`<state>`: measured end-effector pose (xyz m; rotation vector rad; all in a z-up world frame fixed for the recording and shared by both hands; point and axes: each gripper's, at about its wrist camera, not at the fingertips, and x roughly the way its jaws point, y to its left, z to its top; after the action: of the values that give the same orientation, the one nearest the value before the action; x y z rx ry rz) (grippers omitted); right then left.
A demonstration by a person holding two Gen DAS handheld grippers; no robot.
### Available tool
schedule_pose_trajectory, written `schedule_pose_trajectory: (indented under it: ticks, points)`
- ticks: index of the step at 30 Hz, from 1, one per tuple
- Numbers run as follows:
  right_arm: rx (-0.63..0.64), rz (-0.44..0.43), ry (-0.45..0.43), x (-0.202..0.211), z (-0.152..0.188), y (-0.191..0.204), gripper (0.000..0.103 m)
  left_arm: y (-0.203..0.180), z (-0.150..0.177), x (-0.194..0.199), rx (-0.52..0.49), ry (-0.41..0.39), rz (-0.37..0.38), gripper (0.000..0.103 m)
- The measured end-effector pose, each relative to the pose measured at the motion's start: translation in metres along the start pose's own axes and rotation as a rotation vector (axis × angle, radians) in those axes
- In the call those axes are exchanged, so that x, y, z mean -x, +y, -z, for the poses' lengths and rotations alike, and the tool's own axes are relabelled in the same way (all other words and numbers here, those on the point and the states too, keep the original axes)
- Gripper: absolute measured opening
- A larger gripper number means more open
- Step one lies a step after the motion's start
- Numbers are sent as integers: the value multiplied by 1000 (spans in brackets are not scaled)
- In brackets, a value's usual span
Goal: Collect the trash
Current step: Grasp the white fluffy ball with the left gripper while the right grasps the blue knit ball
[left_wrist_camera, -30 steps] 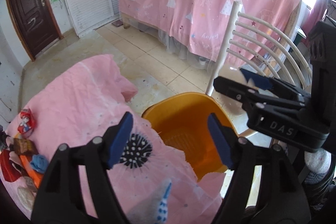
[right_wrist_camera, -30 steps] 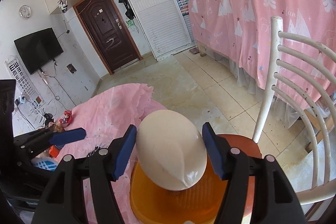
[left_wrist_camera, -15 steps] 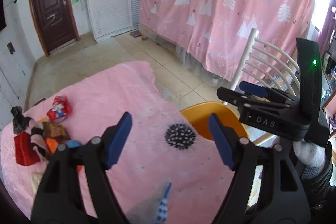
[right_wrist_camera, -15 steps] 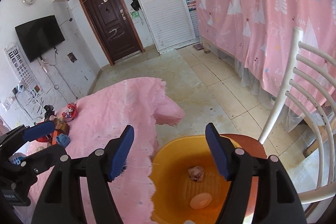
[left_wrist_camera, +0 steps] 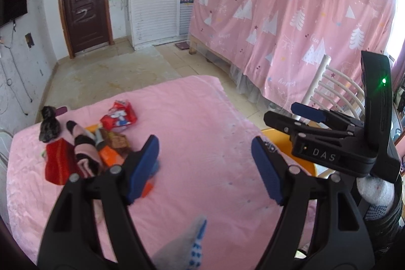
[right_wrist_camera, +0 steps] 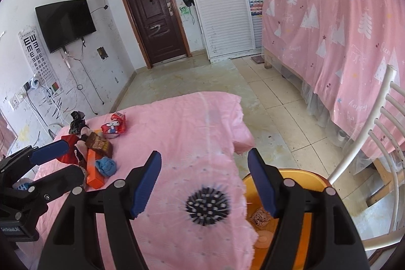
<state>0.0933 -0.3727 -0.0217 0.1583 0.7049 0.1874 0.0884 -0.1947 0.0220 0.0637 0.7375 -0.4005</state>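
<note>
A pile of trash lies at the left of the pink-covered table [left_wrist_camera: 202, 123]: a red snack packet [left_wrist_camera: 119, 116], a brown wrapper [right_wrist_camera: 99, 143], an orange pack [right_wrist_camera: 93, 170], a blue crumpled piece [right_wrist_camera: 106, 167] and a red bag [left_wrist_camera: 58, 163]. The orange bin [right_wrist_camera: 291, 219] stands on a chair by the table's right edge, with a small crumpled wrapper [right_wrist_camera: 258, 216] inside. My left gripper [left_wrist_camera: 206, 172] is open and empty over the table. My right gripper [right_wrist_camera: 206, 181] is open and empty, above the table edge and bin.
A white slatted chair [right_wrist_camera: 374, 143] holds the bin at right. A pink curtain [left_wrist_camera: 291, 24] hangs behind. Tiled floor [right_wrist_camera: 273, 98], a brown door [right_wrist_camera: 154, 14] and a wall TV [right_wrist_camera: 64, 23] lie beyond the table. A black flower print [right_wrist_camera: 207, 206] marks the cloth.
My right gripper opened and dropped the pale egg-shaped item into the bin. Both grippers then swung left, from the bin towards the table and trash pile.
</note>
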Motion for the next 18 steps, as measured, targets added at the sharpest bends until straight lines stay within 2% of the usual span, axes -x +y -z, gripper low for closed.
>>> schedule_pose_trajectory:
  ticks: [9,18]
  points:
    - [68,-36,44,-32,-5,65,61,60,16,11,71,7,-57,72]
    - [102,-64,102,-67,6,111,61,107,39,16,117,49,-89,72]
